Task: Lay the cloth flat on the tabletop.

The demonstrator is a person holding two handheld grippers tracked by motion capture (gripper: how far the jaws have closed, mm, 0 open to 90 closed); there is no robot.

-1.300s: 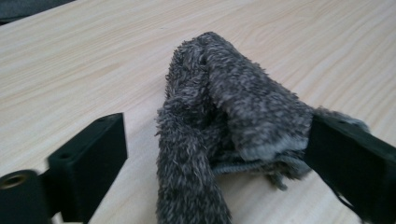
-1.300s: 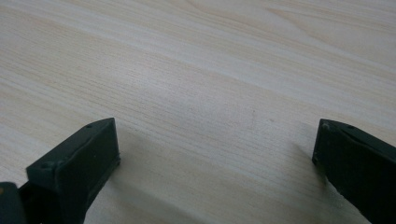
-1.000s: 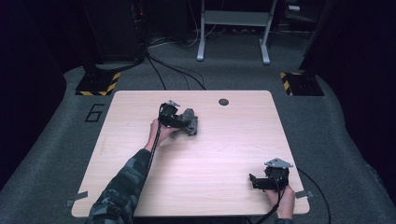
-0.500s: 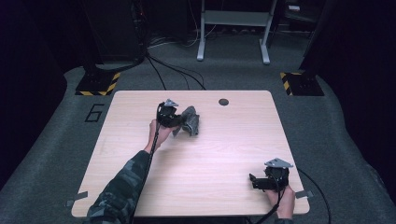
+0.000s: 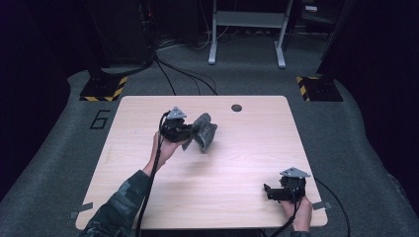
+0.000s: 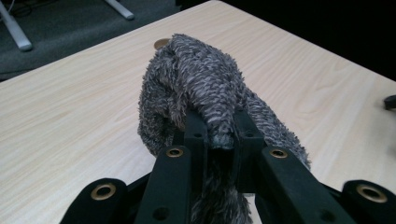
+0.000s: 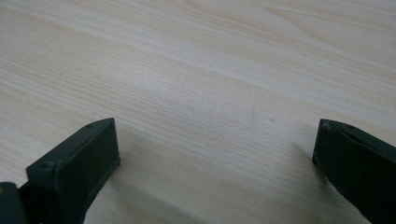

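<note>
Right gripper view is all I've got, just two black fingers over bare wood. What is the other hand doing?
Observer: The left gripper has its fingers pinched on a grey fuzzy cloth, bunched into a lump.
Operator: Is the cloth off the table?
Observer: Partly. In the high view its lower end hangs close to the table; I cannot tell if it touches.
Operator: And my right gripper?
Observer: The right gripper sits near the table's near right corner, fingers wide apart with nothing between them.
</note>
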